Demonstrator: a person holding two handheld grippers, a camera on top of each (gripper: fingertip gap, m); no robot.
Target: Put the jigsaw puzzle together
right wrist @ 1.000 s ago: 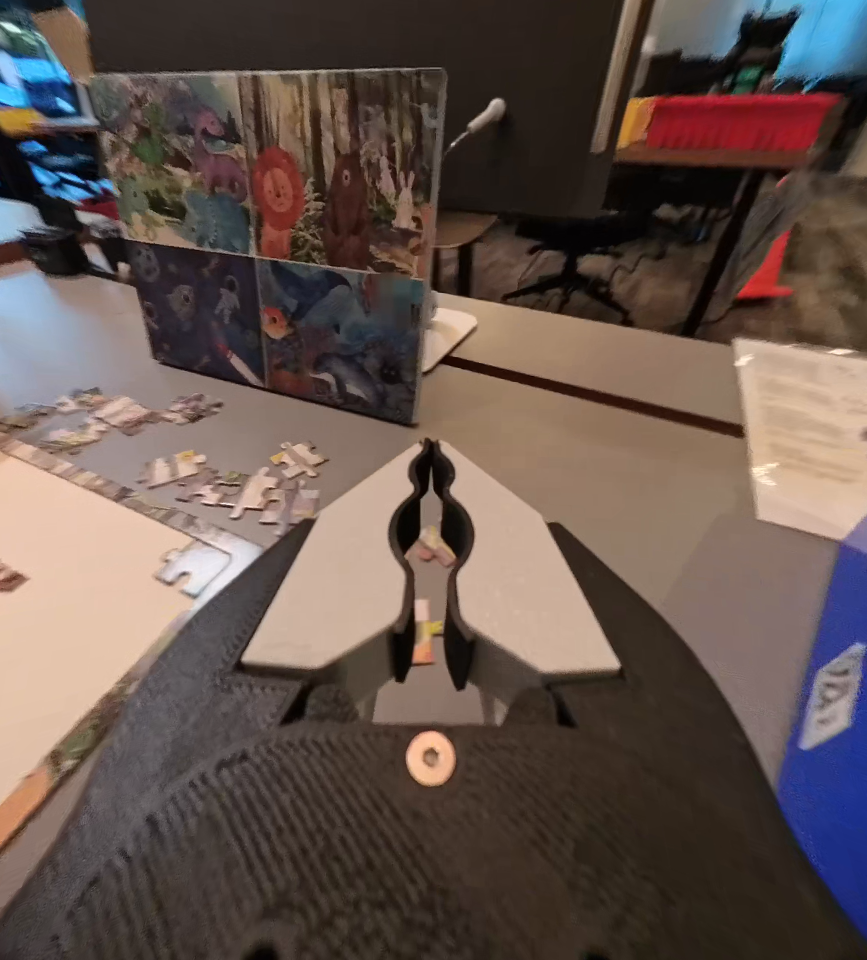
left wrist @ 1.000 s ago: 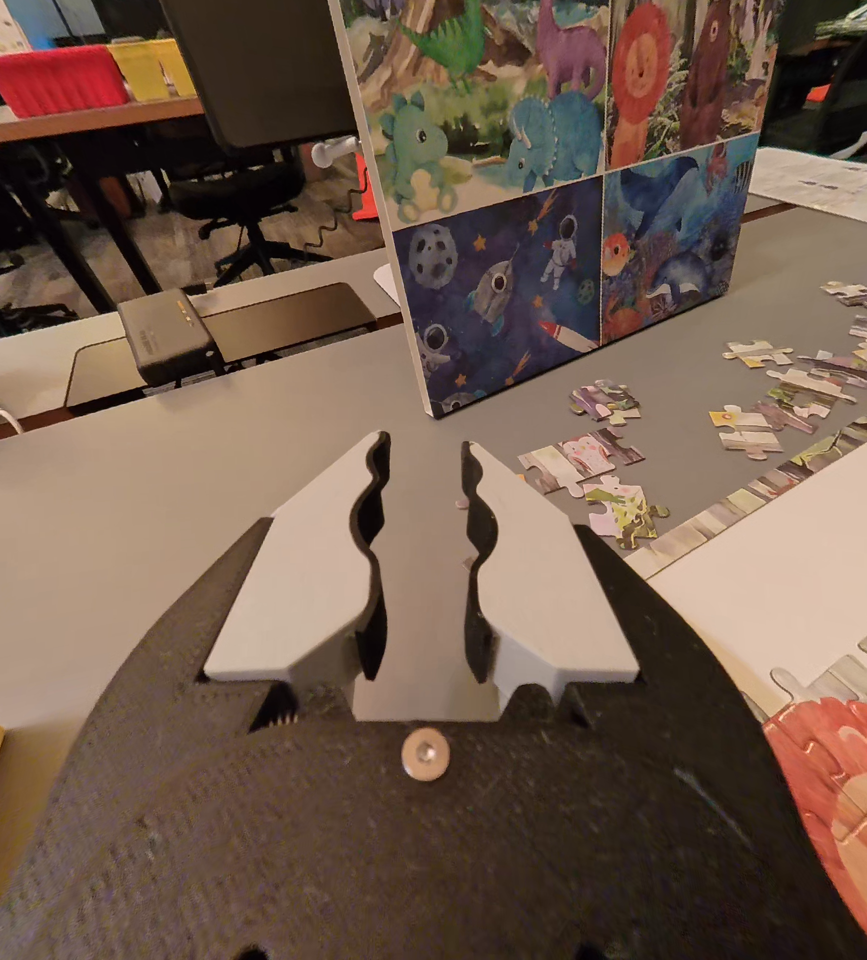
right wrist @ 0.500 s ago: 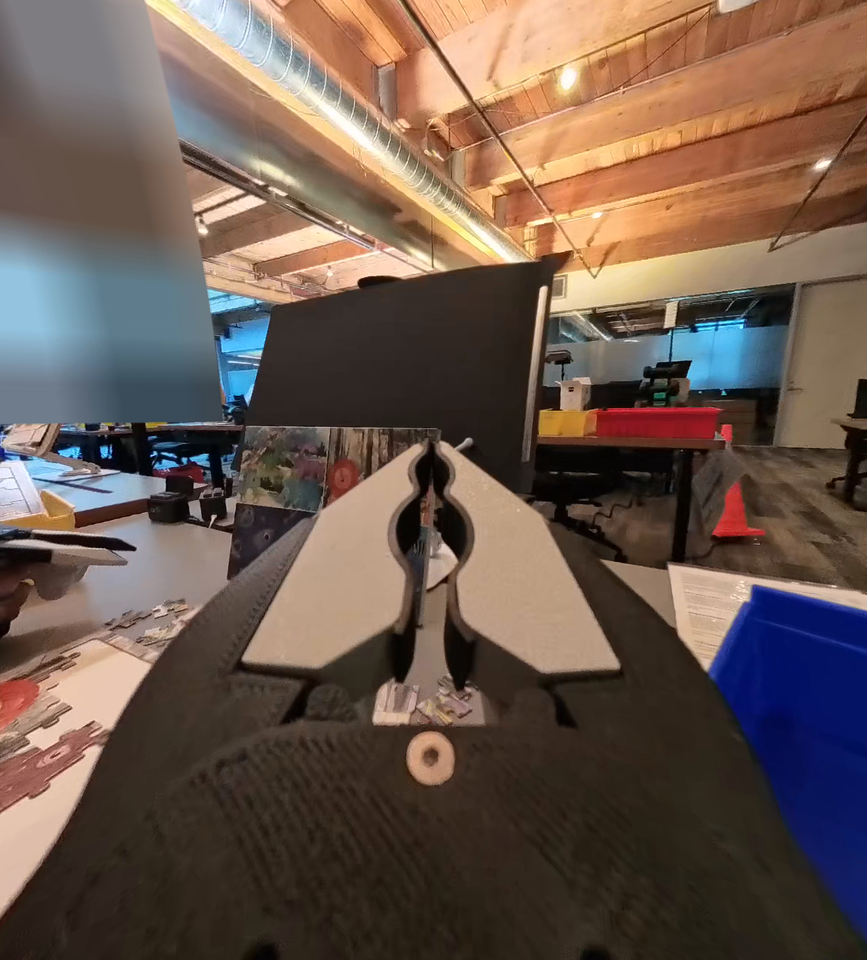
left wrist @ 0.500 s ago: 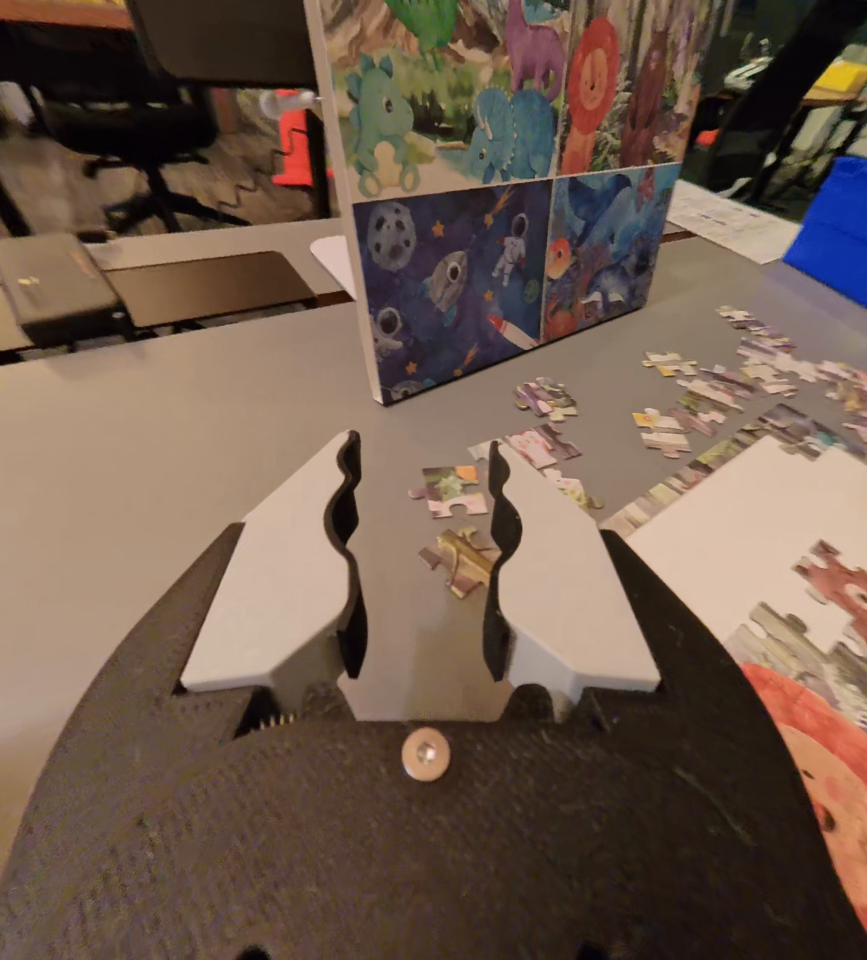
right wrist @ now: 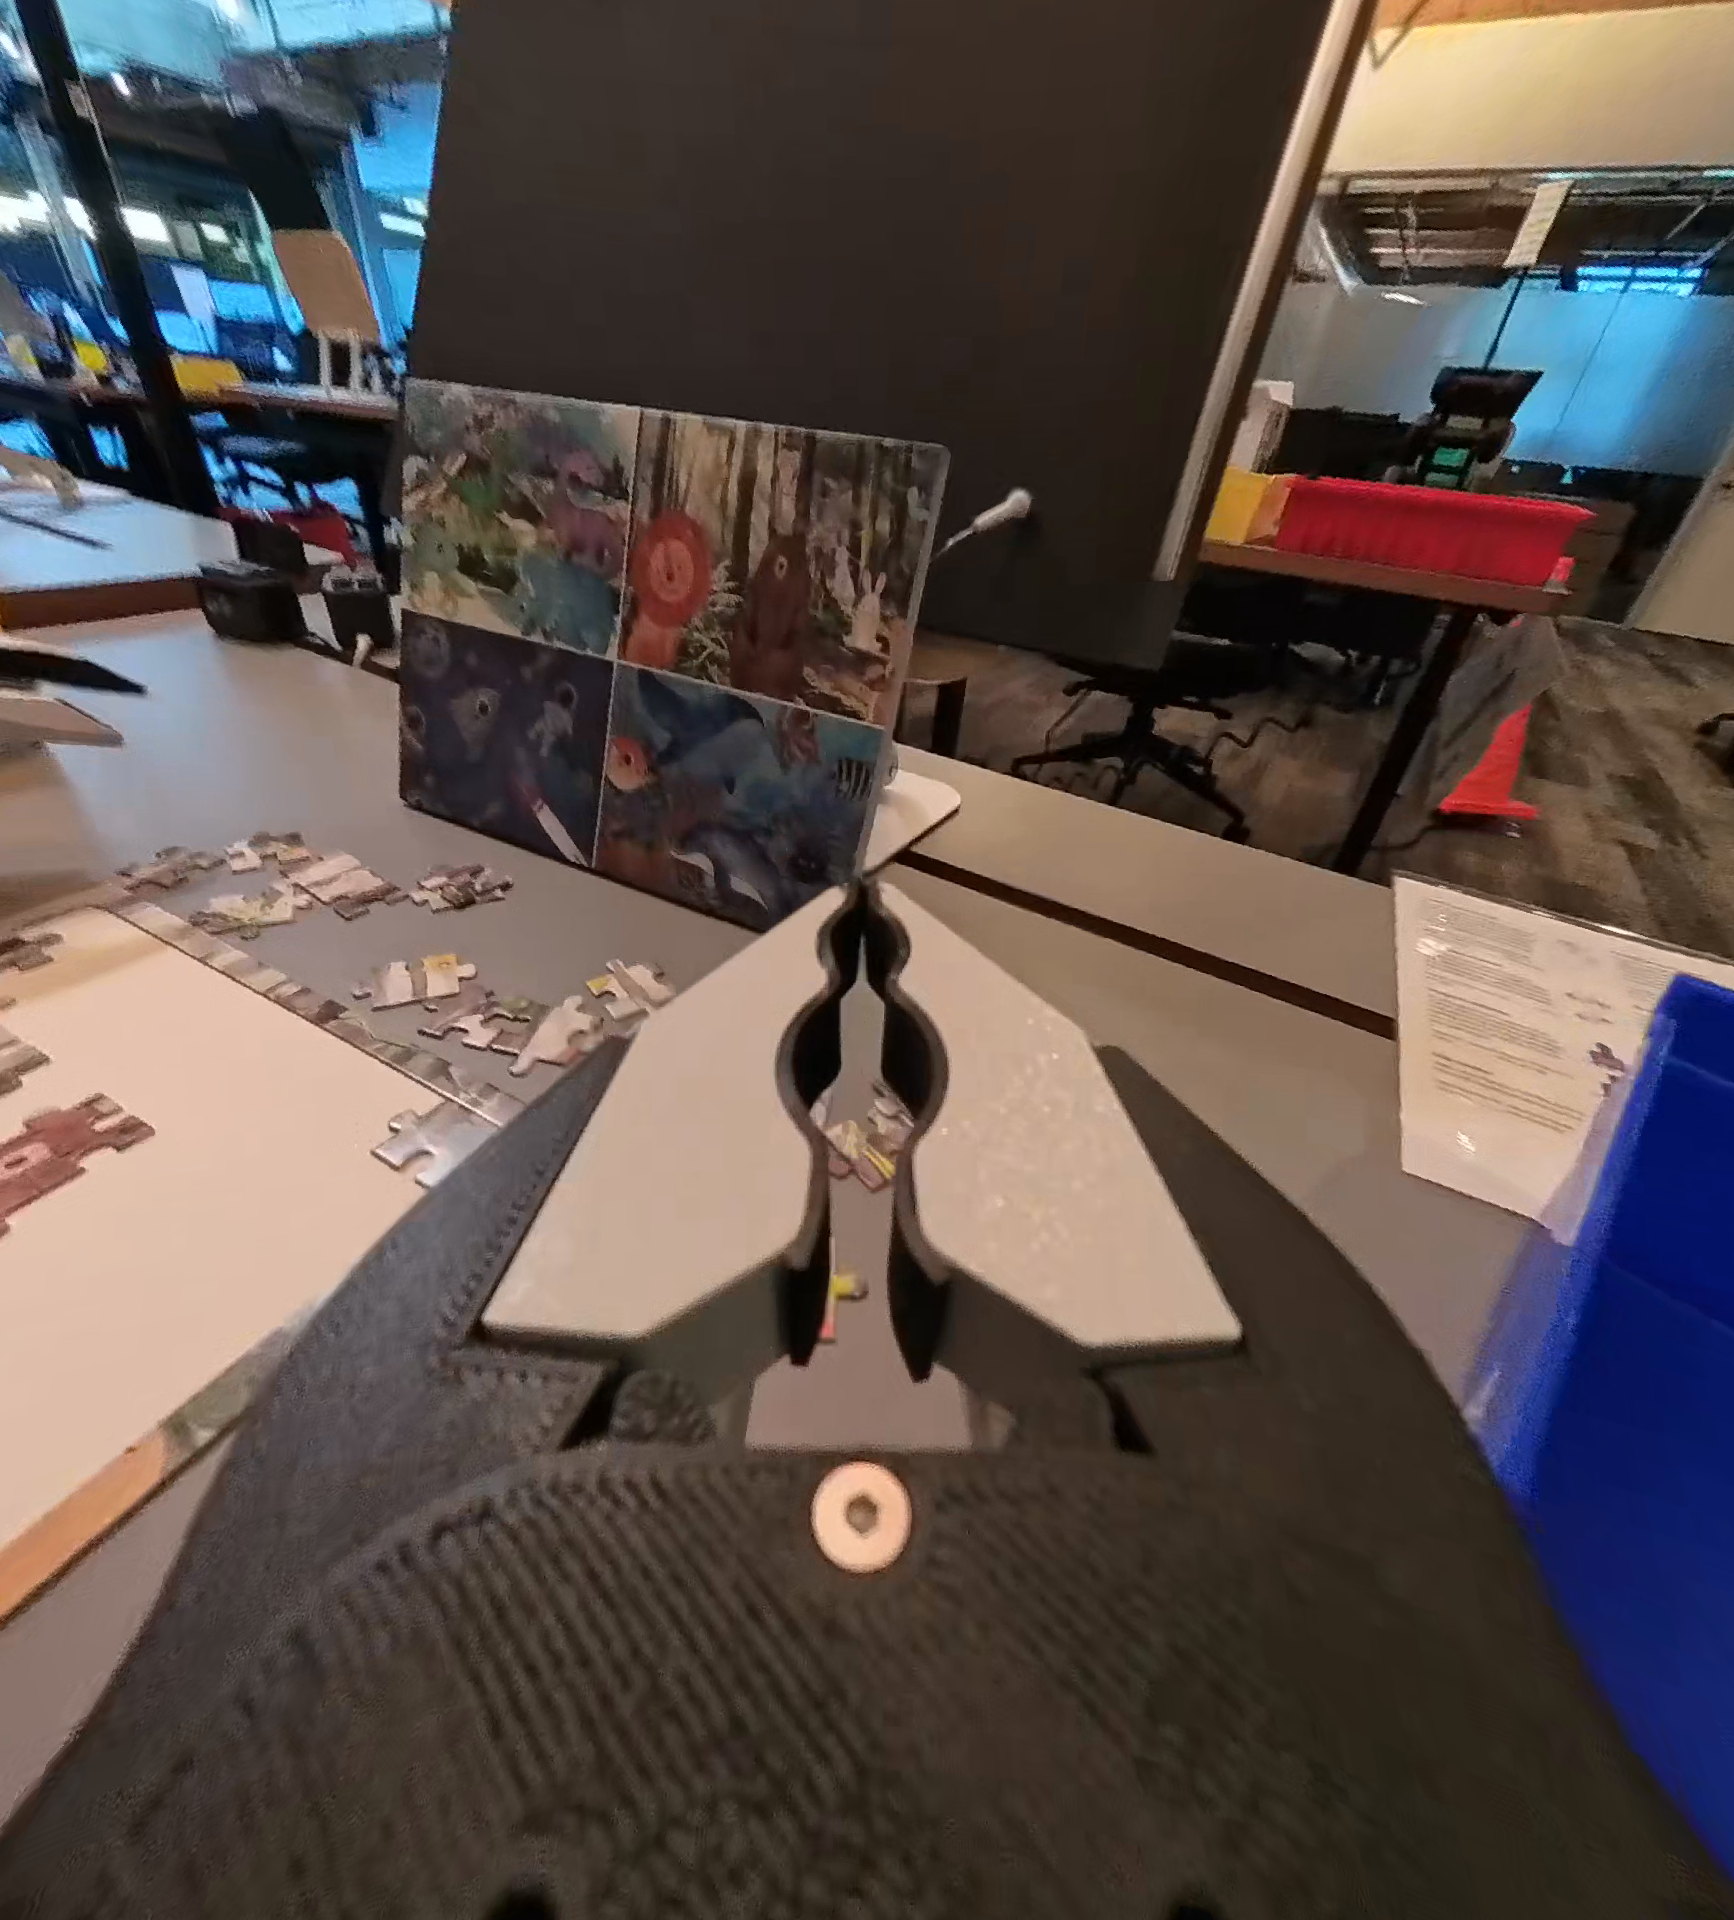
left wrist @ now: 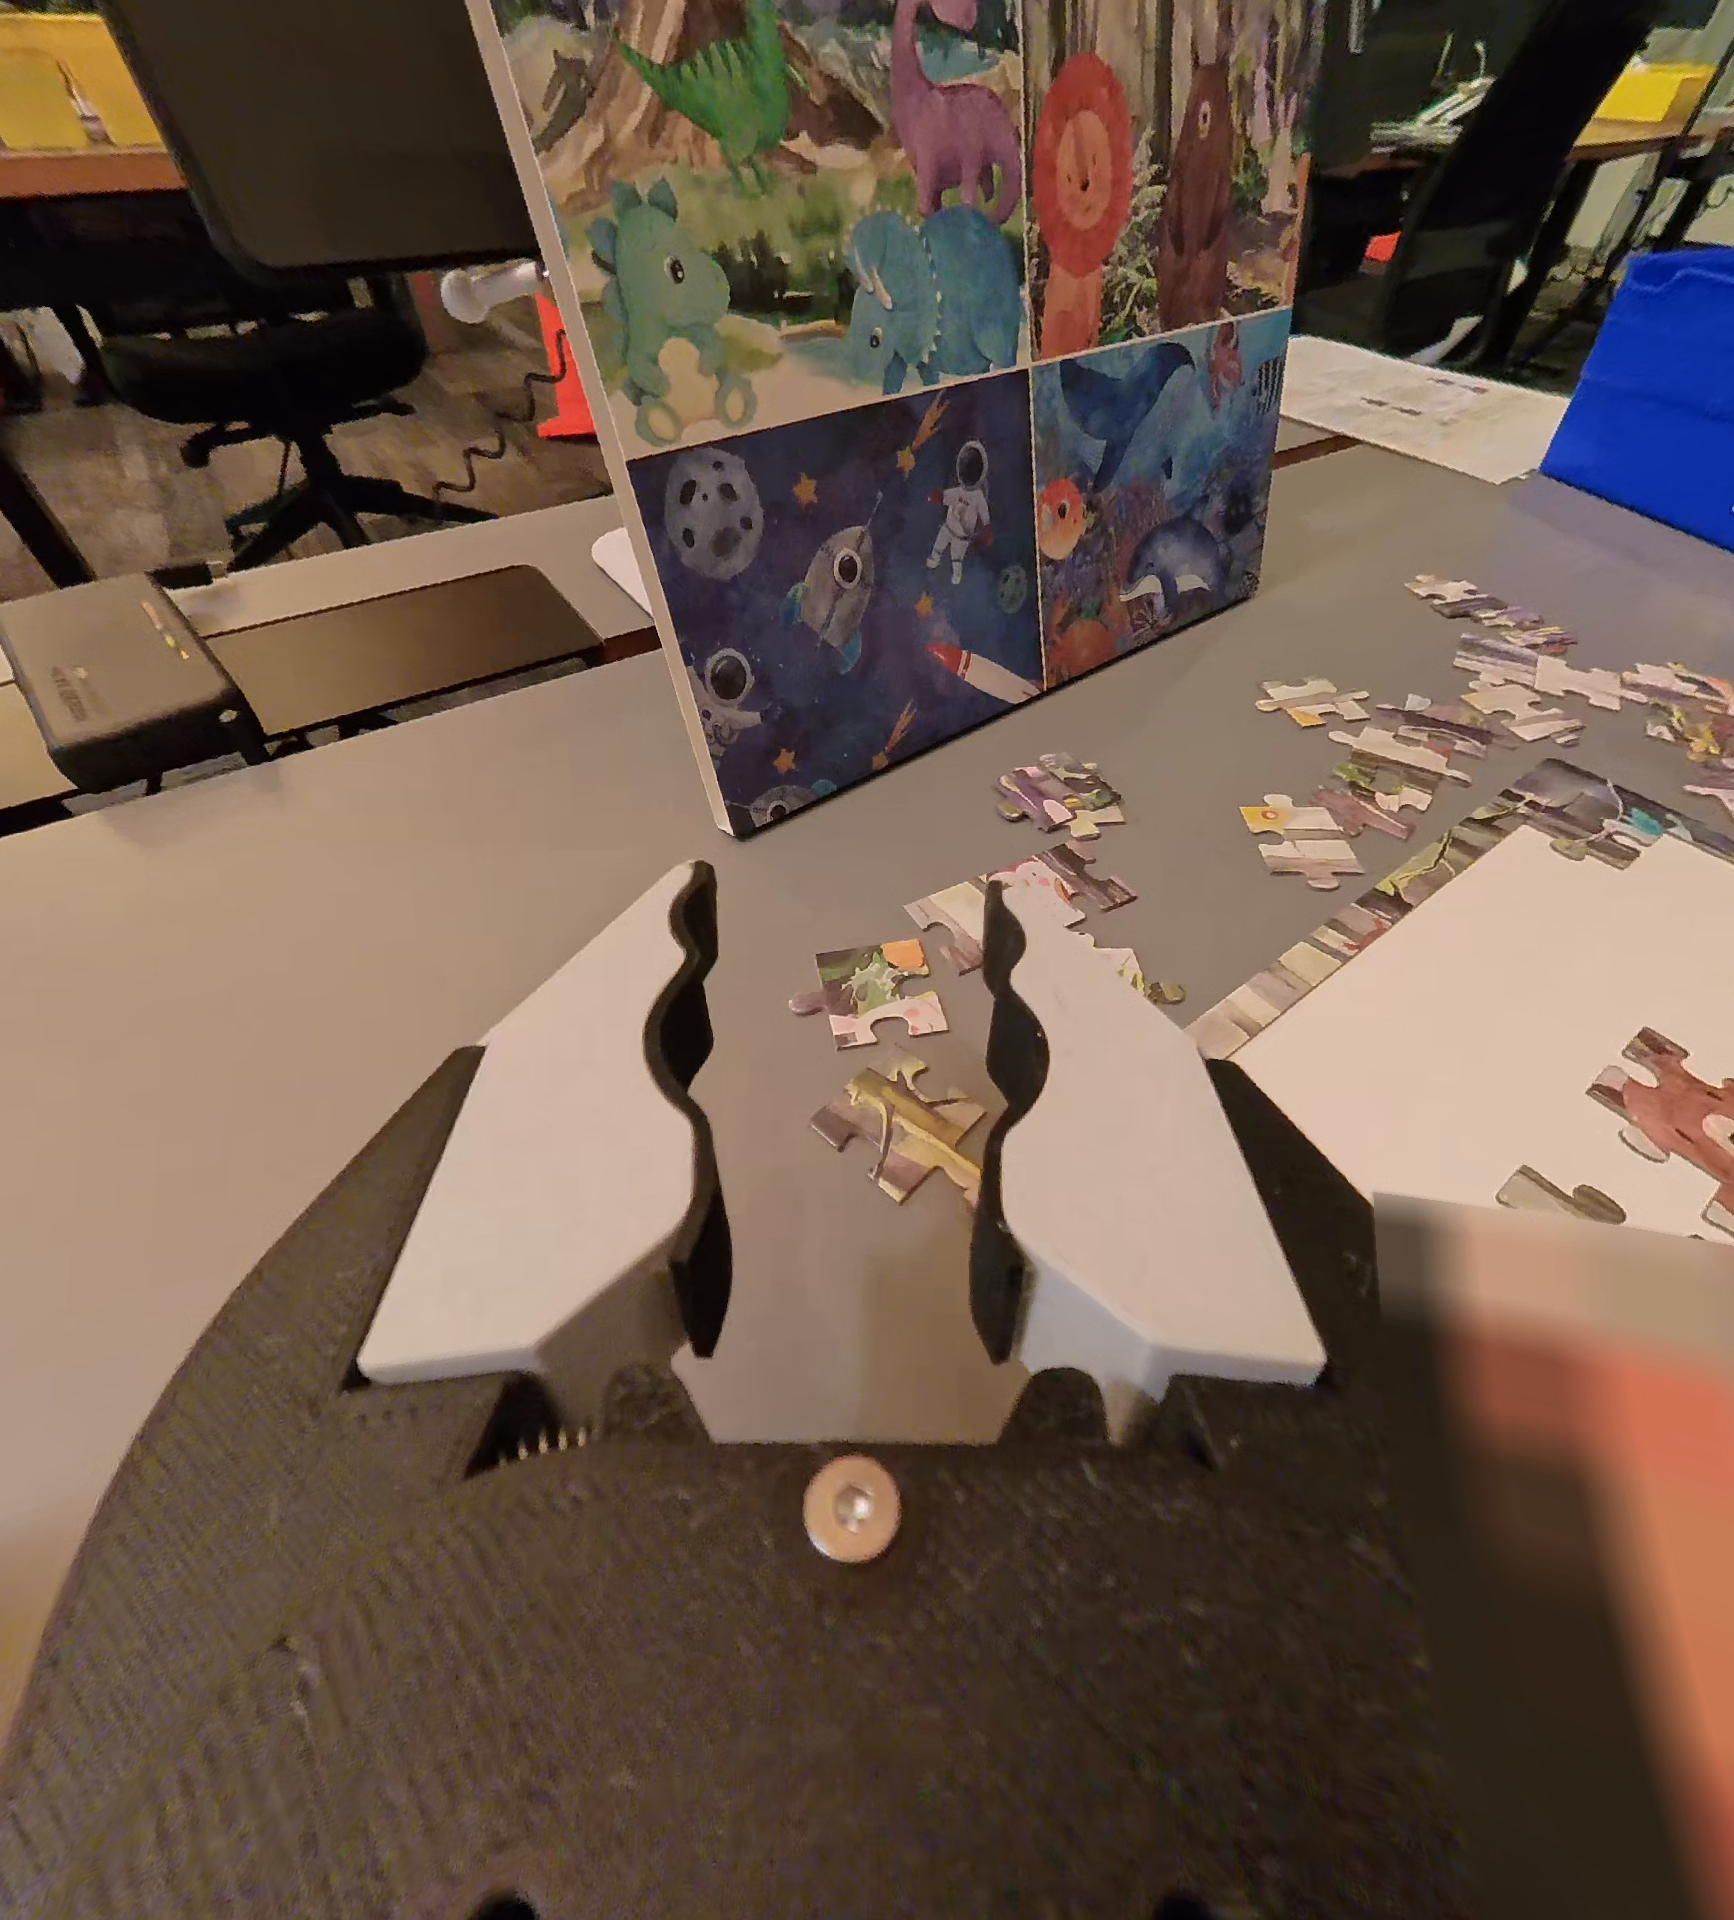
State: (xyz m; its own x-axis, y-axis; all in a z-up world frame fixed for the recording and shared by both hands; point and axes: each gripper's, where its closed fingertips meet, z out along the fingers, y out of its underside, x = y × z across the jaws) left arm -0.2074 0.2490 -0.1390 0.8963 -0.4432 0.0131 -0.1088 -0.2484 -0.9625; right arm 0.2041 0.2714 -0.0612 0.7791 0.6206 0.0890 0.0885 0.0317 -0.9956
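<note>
1. My left hand-held gripper [left wrist: 847,894] hangs low over the grey bench [left wrist: 250,966] with its jaws spread wide and nothing between them.
2. Two loose puzzle pieces lie on the bench in that gap: a pale green-and-pink piece [left wrist: 873,992] farther out and an olive-brown piece [left wrist: 904,1132] nearer me, partly hidden behind the right finger.
3. My right hand-held gripper [right wrist: 863,896] has its jaws nearly closed, and a thin puzzle piece [right wrist: 830,1294] stands on edge between them, deep in the gap.
4. The white puzzle board [left wrist: 1507,997] lies on the bench to the right, its border partly laid and a brown bear section [left wrist: 1725,1143] assembled.
5. More loose pieces [left wrist: 1414,748] are scattered beyond the board.
6. The picture box [left wrist: 946,416] stands upright behind them.
7. A blue bin [right wrist: 1715,1247] sits at the far right.
</note>
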